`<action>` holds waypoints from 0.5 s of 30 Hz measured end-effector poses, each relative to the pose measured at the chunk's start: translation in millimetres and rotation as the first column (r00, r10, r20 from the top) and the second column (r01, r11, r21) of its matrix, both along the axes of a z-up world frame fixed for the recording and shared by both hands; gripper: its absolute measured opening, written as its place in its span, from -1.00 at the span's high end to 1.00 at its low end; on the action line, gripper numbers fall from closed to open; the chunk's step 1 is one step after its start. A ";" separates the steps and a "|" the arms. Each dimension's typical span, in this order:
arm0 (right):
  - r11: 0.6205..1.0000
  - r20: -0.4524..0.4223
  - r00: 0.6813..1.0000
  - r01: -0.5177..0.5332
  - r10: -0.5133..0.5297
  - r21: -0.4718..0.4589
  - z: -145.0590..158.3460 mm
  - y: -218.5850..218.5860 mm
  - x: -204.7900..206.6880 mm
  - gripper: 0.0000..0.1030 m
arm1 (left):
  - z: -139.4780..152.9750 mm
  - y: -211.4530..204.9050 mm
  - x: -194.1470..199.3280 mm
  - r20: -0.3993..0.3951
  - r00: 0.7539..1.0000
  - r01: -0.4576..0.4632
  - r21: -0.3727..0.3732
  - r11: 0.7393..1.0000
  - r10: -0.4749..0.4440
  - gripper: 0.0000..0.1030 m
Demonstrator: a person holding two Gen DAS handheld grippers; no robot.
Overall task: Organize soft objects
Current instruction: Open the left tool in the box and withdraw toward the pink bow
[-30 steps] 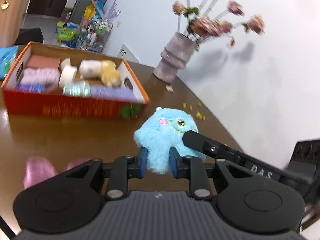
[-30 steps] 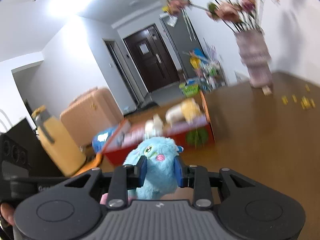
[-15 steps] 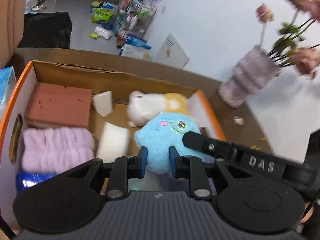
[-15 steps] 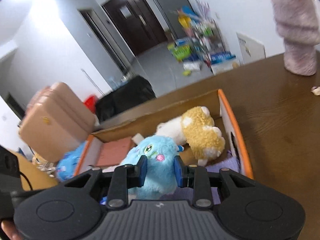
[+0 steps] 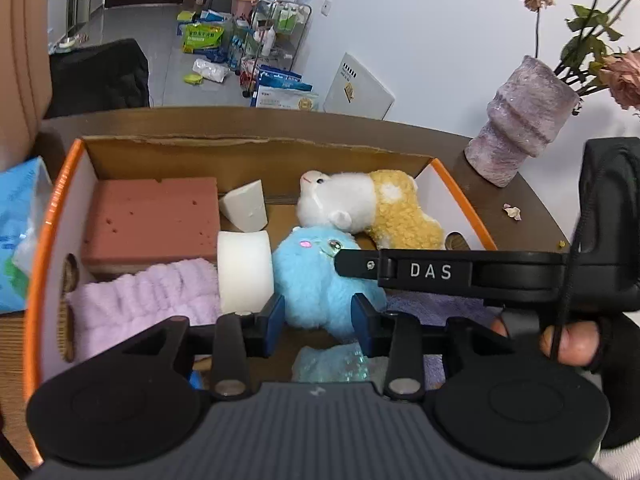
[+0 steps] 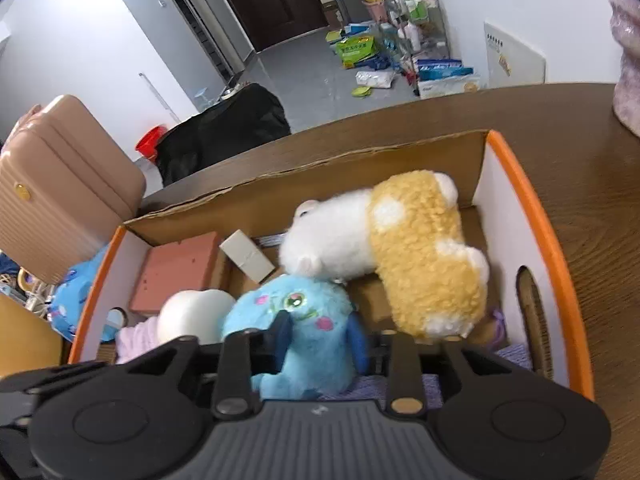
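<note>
Lowering blue plush monster (image 6: 298, 332) into orange-rimmed cardboard box (image 6: 552, 248), beside yellow-white plush (image 6: 404, 252); right gripper (image 6: 318, 342) clenching its sides, left gripper (image 5: 318, 320) parted, bracketing loosely, steadying for placement.

Your left gripper (image 5: 318, 322) brackets the blue plush (image 5: 316, 280) inside the cardboard box (image 5: 256, 148), pads just beside its fur. Your right gripper's finger (image 5: 360, 266) presses its face. White roll (image 5: 244, 270) touches it on the left; white-yellow plush (image 5: 372, 208) lies behind, toward the box's far right corner.
</note>
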State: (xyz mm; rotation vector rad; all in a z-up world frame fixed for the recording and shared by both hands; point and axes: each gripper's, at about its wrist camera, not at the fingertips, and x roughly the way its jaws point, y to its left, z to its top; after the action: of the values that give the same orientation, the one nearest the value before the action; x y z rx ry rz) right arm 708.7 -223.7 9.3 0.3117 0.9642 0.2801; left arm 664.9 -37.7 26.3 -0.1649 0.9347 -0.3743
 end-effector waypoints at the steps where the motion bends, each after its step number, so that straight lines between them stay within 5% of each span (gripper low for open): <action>1: 1.000 0.002 1.000 0.002 -0.002 0.000 4.4 -4.8 -3.2 0.31 | 6.2 1.6 -5.4 0.011 1.000 -0.002 0.009 1.000 0.002 0.14; 7: 0.999 0.107 0.994 0.004 0.001 -0.048 64.6 -26.0 -51.1 0.23 | 55.5 17.0 -50.4 0.119 0.993 -0.006 0.086 0.996 -0.005 -0.12; 10: 0.983 0.188 0.980 -0.033 0.067 -0.178 96.9 -30.7 -96.7 -0.16 | 76.7 34.1 -84.4 0.182 0.983 -0.039 0.161 0.986 0.009 -0.22; 15: 0.923 0.328 0.938 0.021 0.115 -0.384 131.9 -39.0 -171.4 -0.41 | 101.3 56.5 -141.3 0.287 0.956 -0.135 0.270 0.953 0.054 -0.53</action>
State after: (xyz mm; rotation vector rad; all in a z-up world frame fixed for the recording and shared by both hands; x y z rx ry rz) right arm 537.2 -262.7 141.2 -0.1210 0.6579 0.1769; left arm 523.5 18.8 127.6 0.1074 0.6905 -0.1617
